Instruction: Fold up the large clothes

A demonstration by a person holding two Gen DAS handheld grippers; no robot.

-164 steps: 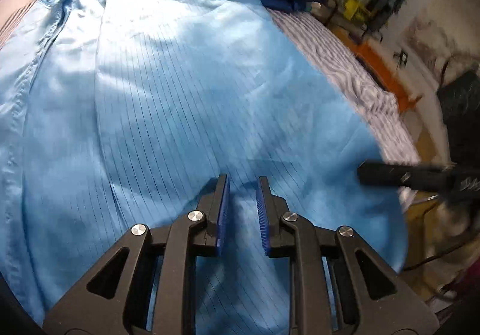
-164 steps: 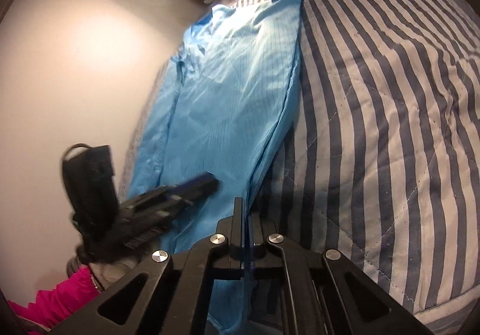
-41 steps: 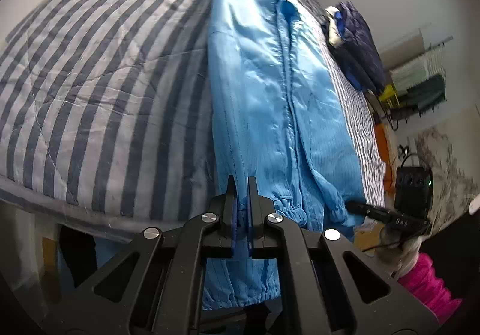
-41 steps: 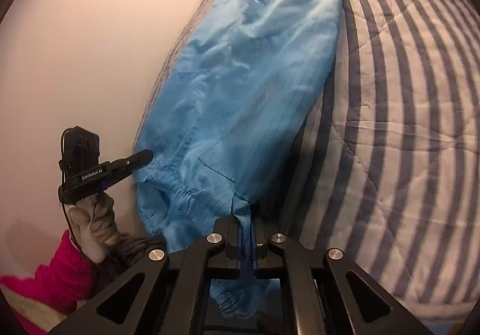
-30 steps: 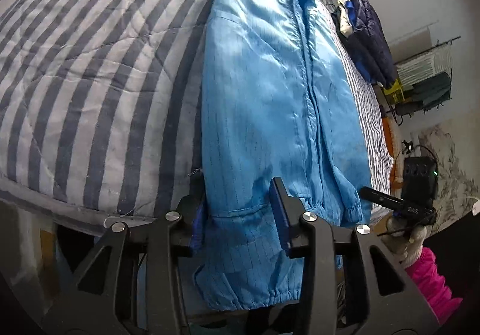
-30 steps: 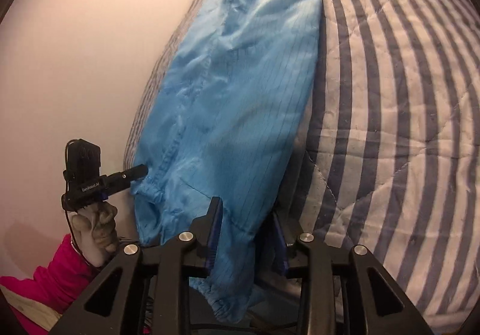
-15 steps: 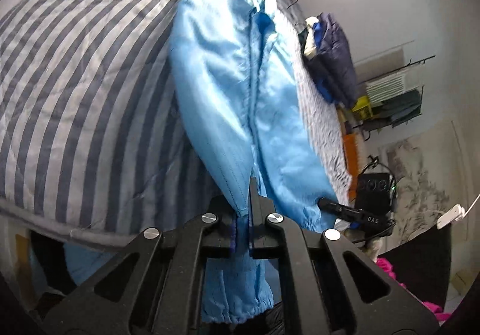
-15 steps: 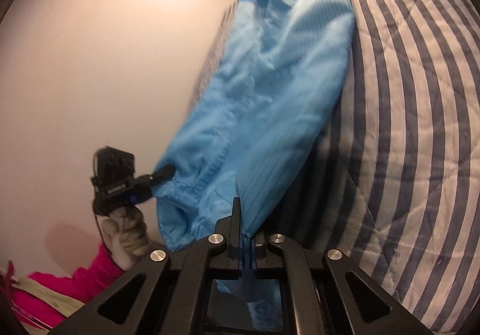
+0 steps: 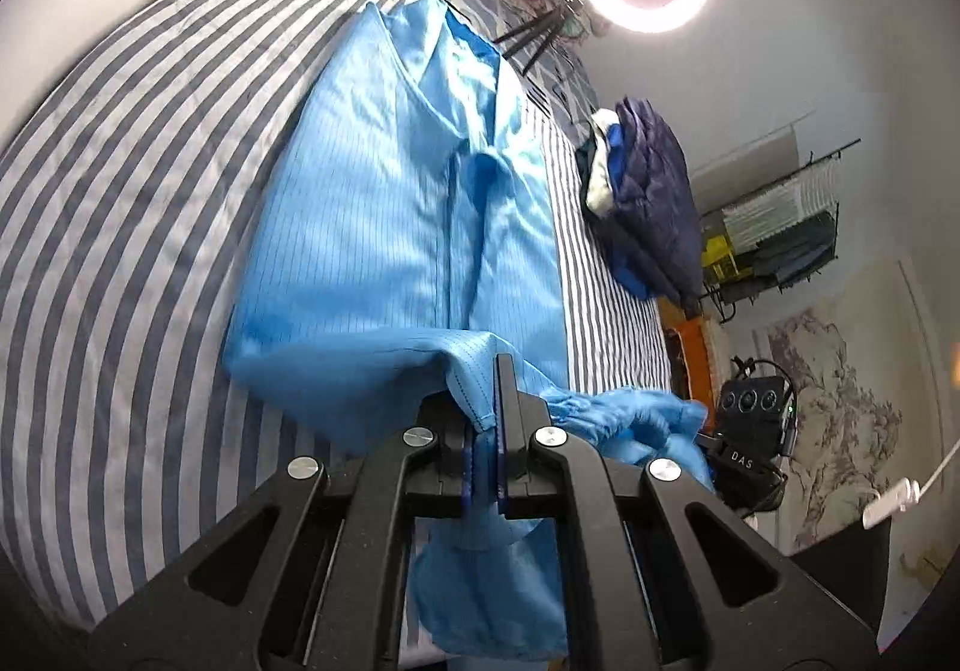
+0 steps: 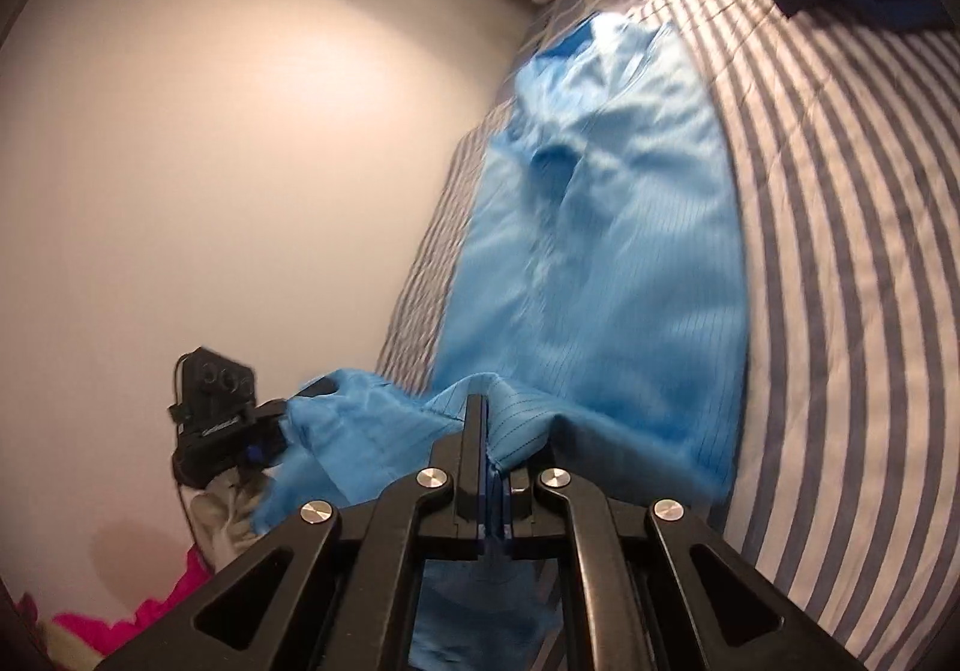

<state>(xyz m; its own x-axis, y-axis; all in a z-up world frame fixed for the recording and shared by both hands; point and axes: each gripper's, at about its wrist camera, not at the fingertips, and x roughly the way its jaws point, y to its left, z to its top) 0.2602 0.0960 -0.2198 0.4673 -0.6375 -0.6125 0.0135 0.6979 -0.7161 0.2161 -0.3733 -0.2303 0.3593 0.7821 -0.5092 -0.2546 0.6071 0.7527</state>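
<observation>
Both grippers clamped on blue garment hem, lifted off bed's near edge.

Left gripper (image 9: 486,467) pinches the blue garment (image 9: 384,227) at one lower corner; right gripper (image 10: 493,497) pinches the other. Jaws closed tight on cloth. Garment's collar end lies flat on the striped bedspread (image 9: 120,203), toward the far edge. Dark jacket pile (image 9: 648,209) sits beside it.

Garment (image 9: 384,227): light blue, thin dark pinstripes, darker blue inside collar. Bed cover (image 9: 120,203): grey-blue and white stripes. Left tool (image 9: 486,467): black, blue pads. Jacket pile (image 9: 651,203): navy, white and royal blue. Sleeve (image 10: 156,611): magenta.
</observation>
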